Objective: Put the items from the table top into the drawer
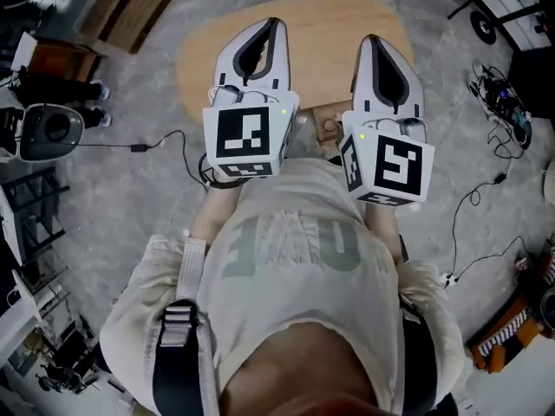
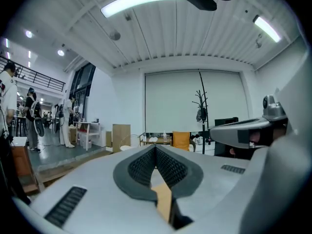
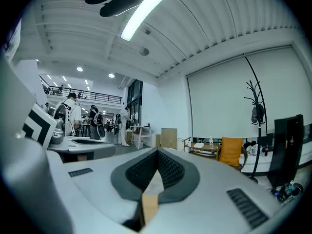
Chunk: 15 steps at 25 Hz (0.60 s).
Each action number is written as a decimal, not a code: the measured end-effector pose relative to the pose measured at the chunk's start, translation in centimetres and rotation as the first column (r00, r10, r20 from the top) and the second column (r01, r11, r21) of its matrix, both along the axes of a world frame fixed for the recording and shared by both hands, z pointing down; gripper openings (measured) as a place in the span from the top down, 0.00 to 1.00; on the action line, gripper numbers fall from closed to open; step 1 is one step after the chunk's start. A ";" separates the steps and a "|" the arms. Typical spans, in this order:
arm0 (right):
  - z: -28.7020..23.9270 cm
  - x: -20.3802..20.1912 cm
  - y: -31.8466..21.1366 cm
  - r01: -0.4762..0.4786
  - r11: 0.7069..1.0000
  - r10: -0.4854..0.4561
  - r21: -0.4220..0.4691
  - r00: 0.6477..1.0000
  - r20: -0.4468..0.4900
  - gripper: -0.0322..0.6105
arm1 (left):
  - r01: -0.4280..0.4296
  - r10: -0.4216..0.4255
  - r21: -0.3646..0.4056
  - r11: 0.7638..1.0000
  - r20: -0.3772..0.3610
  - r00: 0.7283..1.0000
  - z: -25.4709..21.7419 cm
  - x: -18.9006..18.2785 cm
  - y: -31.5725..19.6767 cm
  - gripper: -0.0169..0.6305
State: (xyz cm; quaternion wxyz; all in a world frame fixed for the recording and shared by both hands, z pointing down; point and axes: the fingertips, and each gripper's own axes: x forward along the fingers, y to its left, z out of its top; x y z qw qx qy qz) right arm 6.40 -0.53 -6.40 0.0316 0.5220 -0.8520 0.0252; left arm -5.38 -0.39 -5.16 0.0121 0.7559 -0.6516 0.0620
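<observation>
Beige t-shirt (image 1: 295,250) is closest, then the white left gripper (image 1: 276,22) and white right gripper (image 1: 371,40) side by side at chest height, both pinched fully together, nothing between. Farther down is the light oval wooden table (image 1: 321,16), its near edge under them.

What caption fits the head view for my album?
Seen from above, a person holds the left gripper and right gripper, both shut and empty, over a wooden table.
</observation>
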 end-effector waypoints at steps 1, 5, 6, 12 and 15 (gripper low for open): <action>-0.1 -0.7 0.4 0.012 1.000 -0.012 0.006 1.000 0.001 0.95 | 0.002 -0.002 0.005 1.000 0.003 1.000 -0.1 -0.3 0.5 0.96; -0.8 -2.0 1.1 0.052 0.998 -0.052 0.021 0.999 0.010 0.95 | 0.004 -0.004 0.011 1.000 0.001 1.000 -0.5 -0.6 1.4 0.96; -1.1 -2.0 1.1 0.054 0.998 -0.054 0.025 0.998 0.011 0.95 | 0.004 -0.004 0.016 1.000 -0.001 1.000 -0.8 -0.5 1.4 0.96; -1.6 -0.9 1.6 0.053 0.998 -0.054 0.036 0.998 0.021 0.95 | -0.015 0.015 0.036 0.999 0.005 1.000 -1.5 0.8 1.6 0.96; -1.5 -0.1 1.8 0.048 0.998 -0.049 0.037 0.998 0.029 0.95 | -0.025 0.025 0.050 0.998 0.005 1.000 -1.8 1.6 1.6 0.96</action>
